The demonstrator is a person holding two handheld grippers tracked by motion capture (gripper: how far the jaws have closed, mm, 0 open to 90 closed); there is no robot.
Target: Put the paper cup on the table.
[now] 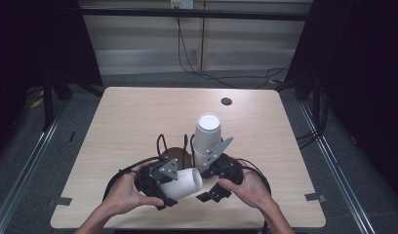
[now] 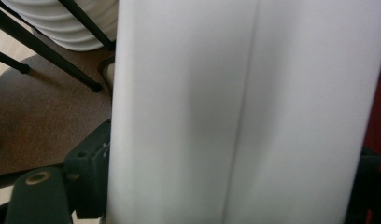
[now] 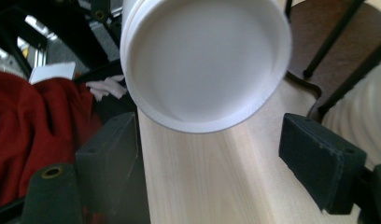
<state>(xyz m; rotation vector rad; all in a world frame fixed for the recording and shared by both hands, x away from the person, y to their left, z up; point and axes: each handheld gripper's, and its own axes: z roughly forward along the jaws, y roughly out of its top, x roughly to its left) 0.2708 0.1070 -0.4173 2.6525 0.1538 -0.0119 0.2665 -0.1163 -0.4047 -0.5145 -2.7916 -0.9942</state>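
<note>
A single white paper cup [image 1: 183,184] lies on its side above the front of the wooden table [image 1: 133,117]. My left gripper [image 1: 171,187] is shut on the cup's wall [image 2: 244,112], which stands between its jaws [image 2: 226,186]. My right gripper [image 1: 207,181] is at the cup's closed end. Its pads [image 3: 319,163] stand apart on either side, below the cup's recessed bottom [image 3: 205,60], and do not touch it. A tall stack of white cups [image 1: 207,136] stands upright just behind, in a black wire holder on a round brown base [image 1: 175,155].
The stack [image 2: 62,28] and the holder's wire rods [image 2: 62,60] are close beside both grippers. A dark round hole [image 1: 226,101] sits in the tabletop at the back. Red cloth [image 3: 34,126] shows below the near table edge. Cables trail on the floor behind.
</note>
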